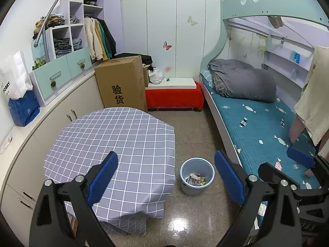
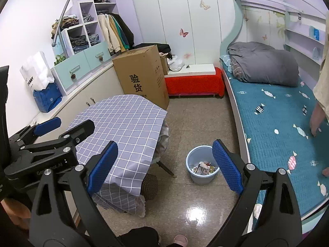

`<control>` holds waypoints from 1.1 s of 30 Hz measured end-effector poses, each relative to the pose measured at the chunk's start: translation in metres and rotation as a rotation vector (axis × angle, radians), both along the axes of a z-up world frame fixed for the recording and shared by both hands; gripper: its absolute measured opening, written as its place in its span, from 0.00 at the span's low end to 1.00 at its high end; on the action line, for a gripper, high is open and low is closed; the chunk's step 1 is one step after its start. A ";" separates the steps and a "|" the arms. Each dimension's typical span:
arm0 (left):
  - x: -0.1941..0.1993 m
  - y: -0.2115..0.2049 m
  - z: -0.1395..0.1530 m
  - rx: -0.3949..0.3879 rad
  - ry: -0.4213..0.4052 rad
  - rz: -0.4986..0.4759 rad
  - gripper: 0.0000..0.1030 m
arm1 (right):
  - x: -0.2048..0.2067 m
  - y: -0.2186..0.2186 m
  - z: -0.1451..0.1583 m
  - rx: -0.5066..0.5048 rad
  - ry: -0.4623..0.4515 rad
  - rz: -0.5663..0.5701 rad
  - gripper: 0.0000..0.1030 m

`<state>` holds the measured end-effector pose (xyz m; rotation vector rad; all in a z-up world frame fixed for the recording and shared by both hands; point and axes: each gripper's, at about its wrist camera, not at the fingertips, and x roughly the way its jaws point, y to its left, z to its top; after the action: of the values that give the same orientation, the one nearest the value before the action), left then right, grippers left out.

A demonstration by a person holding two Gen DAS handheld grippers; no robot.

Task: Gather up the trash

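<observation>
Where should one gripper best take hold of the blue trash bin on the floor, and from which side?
Probably the rim of the blue trash bin, from above: it stands upright and open, its wall too wide to span. Take the rim on the side away from the bed, one finger inside, one outside, above the trash.

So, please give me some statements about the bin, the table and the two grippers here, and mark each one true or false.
1. The blue bin stands on the floor. True.
2. The bin is empty. False: wrappers and paper scraps lie inside.
3. The left gripper holds a wrapper. False: it is open, holding nothing.
4. The right gripper is open. True.
5. The table has a red cloth. False: a grey checked one.
</observation>
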<state>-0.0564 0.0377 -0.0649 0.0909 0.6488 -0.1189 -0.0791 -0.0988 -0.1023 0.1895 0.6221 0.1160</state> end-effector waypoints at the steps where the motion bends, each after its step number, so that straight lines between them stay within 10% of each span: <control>1: -0.001 -0.001 0.000 0.002 -0.003 0.000 0.90 | 0.000 0.000 0.000 0.001 0.000 0.001 0.89; 33: -0.002 -0.004 0.003 0.017 -0.003 0.005 0.90 | 0.000 -0.002 0.004 0.025 0.018 0.007 0.89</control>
<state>-0.0585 0.0333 -0.0619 0.1059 0.6474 -0.1085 -0.0788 -0.1012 -0.0981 0.2132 0.6395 0.1289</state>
